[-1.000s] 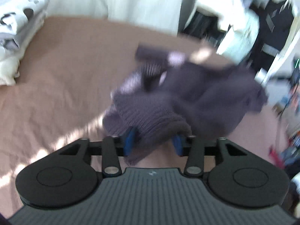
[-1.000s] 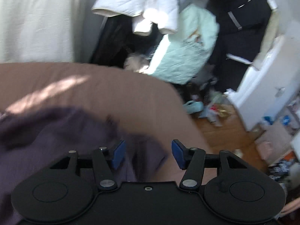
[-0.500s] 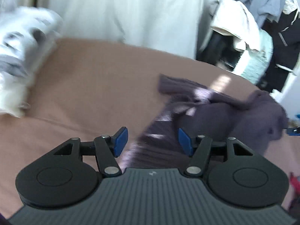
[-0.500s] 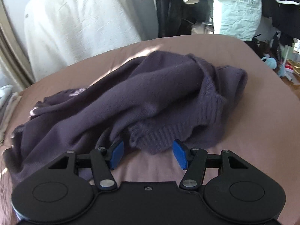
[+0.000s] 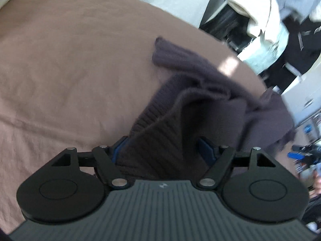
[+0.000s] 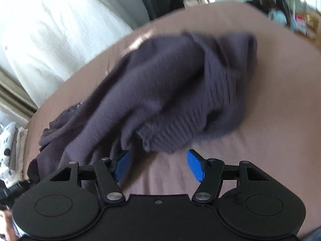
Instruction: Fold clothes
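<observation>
A dark purple knit sweater (image 5: 200,92) lies crumpled on the brown bed sheet (image 5: 70,60). In the left wrist view my left gripper (image 5: 163,150) is low over its ribbed hem. Its jaws are opening, and the ribbed fabric fills most of the gap between them, hiding part of the left pad. In the right wrist view the sweater (image 6: 170,84) bunches up just beyond my right gripper (image 6: 158,164). Those jaws are opening too, with only bare sheet (image 6: 270,100) between them. The ribbed edge hangs just past the fingertips, and cloth touches the left finger's outer side.
White cloth (image 6: 50,30) hangs behind the bed. A stack of folded spotted white clothes (image 6: 8,140) sits at the left edge. Hanging clothes (image 5: 270,20), a white cabinet (image 5: 305,100) and floor clutter (image 6: 301,20) lie beyond the bed's far right side.
The left gripper let go of the bunched hem, widened, and came down over the ribbed edge. The right gripper swung from facing the room down onto the sweater and moved closer.
</observation>
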Demonstrator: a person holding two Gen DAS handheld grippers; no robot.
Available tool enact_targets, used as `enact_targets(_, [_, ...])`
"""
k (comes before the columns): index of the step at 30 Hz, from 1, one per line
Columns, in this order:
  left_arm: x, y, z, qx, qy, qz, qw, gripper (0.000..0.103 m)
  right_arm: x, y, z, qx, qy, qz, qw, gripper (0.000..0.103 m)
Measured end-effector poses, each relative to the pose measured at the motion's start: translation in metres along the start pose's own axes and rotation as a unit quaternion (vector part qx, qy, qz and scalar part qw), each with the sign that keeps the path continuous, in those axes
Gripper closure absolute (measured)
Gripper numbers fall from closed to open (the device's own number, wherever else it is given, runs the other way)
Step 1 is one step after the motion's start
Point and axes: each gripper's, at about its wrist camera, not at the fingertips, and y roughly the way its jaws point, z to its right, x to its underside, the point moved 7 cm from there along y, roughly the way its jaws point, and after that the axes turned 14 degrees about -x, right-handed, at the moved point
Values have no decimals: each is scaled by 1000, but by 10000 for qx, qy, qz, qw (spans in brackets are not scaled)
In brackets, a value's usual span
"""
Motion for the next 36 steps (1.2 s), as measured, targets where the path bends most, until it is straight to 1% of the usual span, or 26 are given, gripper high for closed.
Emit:
enact_targets(1, [1,1,0,-99,-42,46,9999,34,3,7,6,-40,151,6,9999,35])
enact_targets(2, [2,1,2,-205,-6,163,9997,55,3,16,12,-12,211,80,9997,35])
enact_targets(3, [3,-1,5,-336,159,277,9989,86,3,25,18,56,217,194,9996,35])
enact_targets(4, [3,-3,10,-400,294,369,9981,93,0,35,23,219,136,320,9992,35])
enact_targets(6, [2,-17,14,-620,326,643,9955,95,-11,47,21,603,-356,590,9958,39])
enact_targets(7, [-1,-29,12,-795,292,885,9925,95,-17,52,18,787,-628,725,9923,55])
enact_targets(8, [-6,-42,10,-992,242,1172,9878,96,-24,49,10,1008,-861,950,9866,81])
enact_targets(9, [-12,-57,5,-1112,119,1423,9835,95,-31,40,-1,1251,-1069,1227,9787,100])
enact_targets(10, [-19,-73,0,-1193,-39,1655,9790,96,-38,31,-12,1491,-1276,1502,9690,99])
enact_targets(12, [-33,-108,-12,-1318,-237,2170,9670,96,-57,1,-40,1331,-1095,2020,9641,100])
enact_targets(13, [-39,-122,-17,-1410,-313,2370,9607,96,-66,-10,-57,1276,-1228,2146,9605,100])
enact_targets(16, [-51,-163,-37,-1865,-552,3002,9338,96,-95,-50,-120,1446,-2303,2642,9253,103])
enact_targets(17, [-53,-172,-44,-1934,-637,3092,9290,96,-106,-63,-140,1450,-2583,2821,9125,103])
enact_targets(19, [-55,-184,-60,-1988,-812,3151,9244,95,-129,-79,-167,1253,-2886,2978,9013,103])
enact_targets(21, [-55,-168,-69,-2126,-908,2992,9258,95,-148,-72,-178,1023,-3086,2707,9061,103])
enact_targets(22, [-52,-151,-74,-2267,-853,2774,9297,95,-150,-64,-176,1144,-3134,2615,9057,100])
enact_targets(23, [-46,-135,-79,-2428,-797,2531,9331,94,-150,-57,-173,1338,-3160,2565,9036,90])
enact_targets(24, [-38,-118,-86,-2547,-745,2249,9375,93,-147,-46,-168,1389,-3132,2402,9082,86])
enact_targets(25, [-29,-101,-93,-2643,-695,1946,9420,92,-139,-33,-161,1283,-3059,2162,9183,71])
enact_targets(26, [-20,-87,-98,-2728,-709,1692,9444,86,-126,-19,-152,1124,-2976,1909,9286,60])
enact_targets(28, [-7,-77,-107,-2785,-727,1435,9469,82,-96,2,-131,951,-2884,1473,9413,55])
enact_targets(30, [1,-86,-105,-2872,-617,1582,9427,75,-60,21,-108,861,-2900,1008,9478,55])
enact_targets(31, [3,-96,-101,-2921,-622,1775,9377,74,-41,30,-98,873,-2966,791,9477,55])
enact_targets(32, [5,-107,-97,-2955,-659,1990,9321,74,-22,33,-88,1047,-3117,660,9421,55])
enact_targets(34, [6,-127,-80,-2486,-690,2325,9378,72,13,38,-71,1478,-3437,460,9262,55])
enact_targets(36, [9,-141,-59,-1969,-636,2534,9450,70,39,47,-57,1727,-3619,191,9159,55])
